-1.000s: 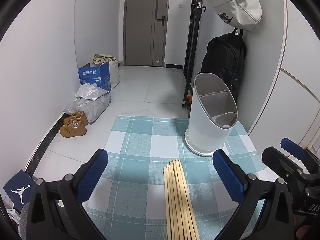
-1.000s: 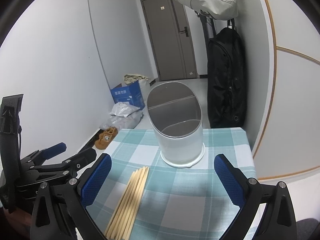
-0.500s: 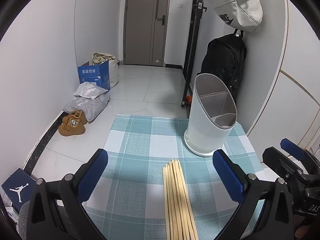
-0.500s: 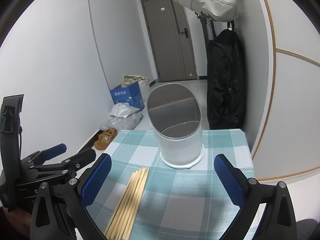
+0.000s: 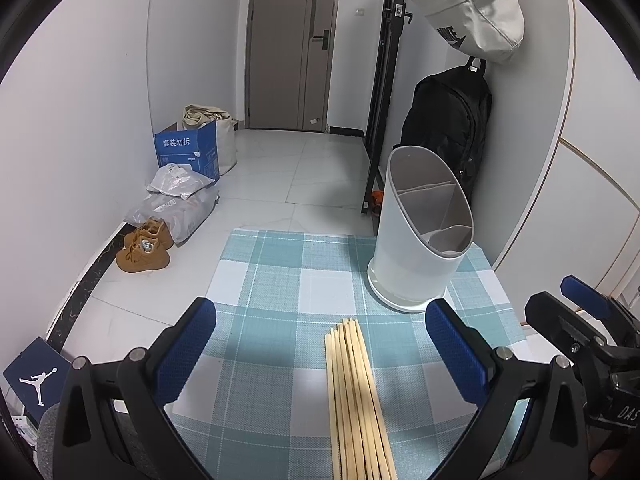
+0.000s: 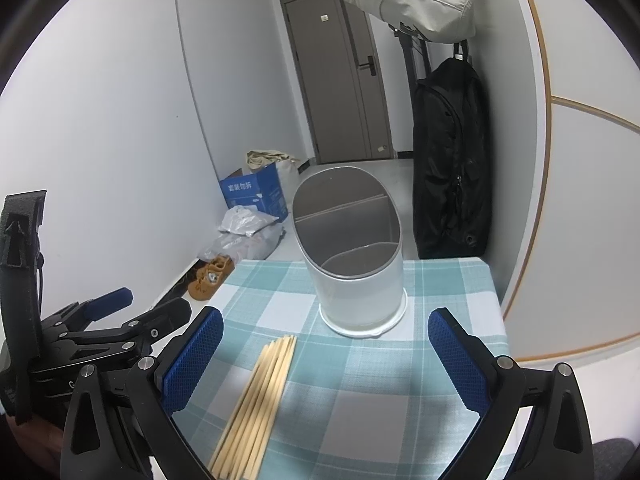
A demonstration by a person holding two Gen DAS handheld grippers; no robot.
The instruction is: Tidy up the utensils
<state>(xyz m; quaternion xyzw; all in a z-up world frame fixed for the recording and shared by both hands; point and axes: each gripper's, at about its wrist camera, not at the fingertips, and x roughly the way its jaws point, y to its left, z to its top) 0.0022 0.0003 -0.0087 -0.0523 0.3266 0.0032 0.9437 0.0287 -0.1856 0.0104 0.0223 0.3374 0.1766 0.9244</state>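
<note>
Both the left gripper and right gripper gape wide, holding nothing, while the chopsticks — light, stiff, likely to roll — lie bottom centre, below the holder — best pinched mid-length.

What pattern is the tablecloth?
Teal-and-white plaid tablecloth, clearest in the left wrist view.

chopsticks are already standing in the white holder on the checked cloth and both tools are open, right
Not quite. The chopsticks lie flat in a bundle on the checked cloth, short of the white holder, whose compartments look empty in the right wrist view. Both the left tool and right tool are open.
</note>
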